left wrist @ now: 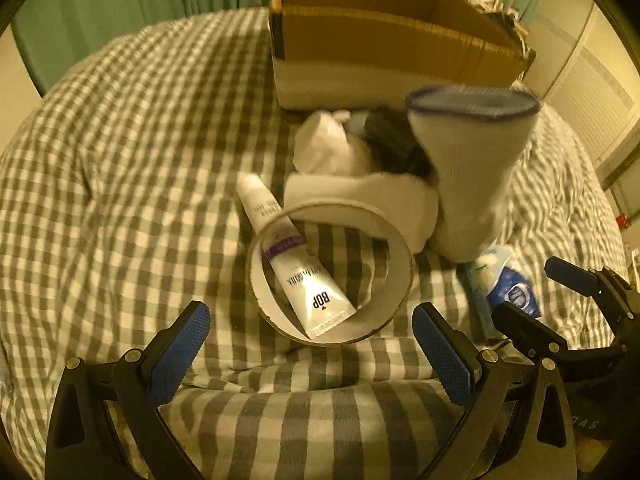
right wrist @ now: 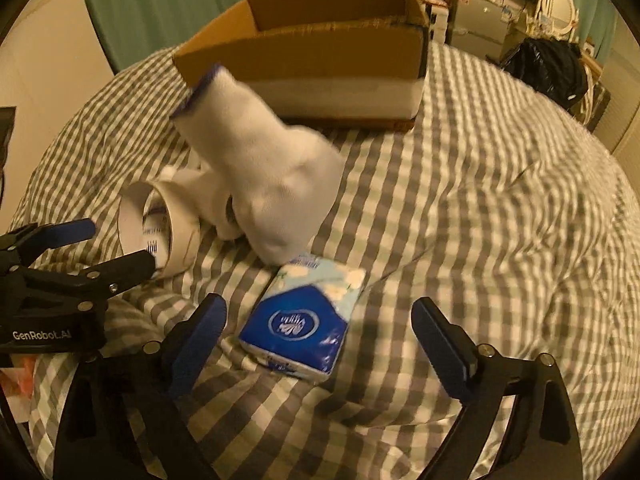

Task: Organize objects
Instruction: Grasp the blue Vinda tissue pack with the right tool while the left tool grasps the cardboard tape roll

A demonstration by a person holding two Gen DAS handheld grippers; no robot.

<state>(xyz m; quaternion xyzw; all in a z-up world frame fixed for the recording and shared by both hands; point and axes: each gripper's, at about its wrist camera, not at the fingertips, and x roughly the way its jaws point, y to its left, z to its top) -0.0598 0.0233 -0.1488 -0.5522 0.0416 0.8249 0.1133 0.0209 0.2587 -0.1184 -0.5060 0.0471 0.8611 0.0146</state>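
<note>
Both grippers, left [left wrist: 311,346] and right [right wrist: 319,334], hang spread wide, grasping nothing.
Blue tissue packet [right wrist: 302,322] lies between right fingers on checked bedspread [right wrist: 480,200].

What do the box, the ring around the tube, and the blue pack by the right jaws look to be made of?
Box: corrugated cardboard, matte brown, raw cut rims, a white band low on its outside. Ring: probably stiff paperboard, white faces with a brown edge. Tube: glossy white, likely soft plastic, printed. Blue pack: shiny printed plastic film, seemingly a soft tissue pack.
</note>
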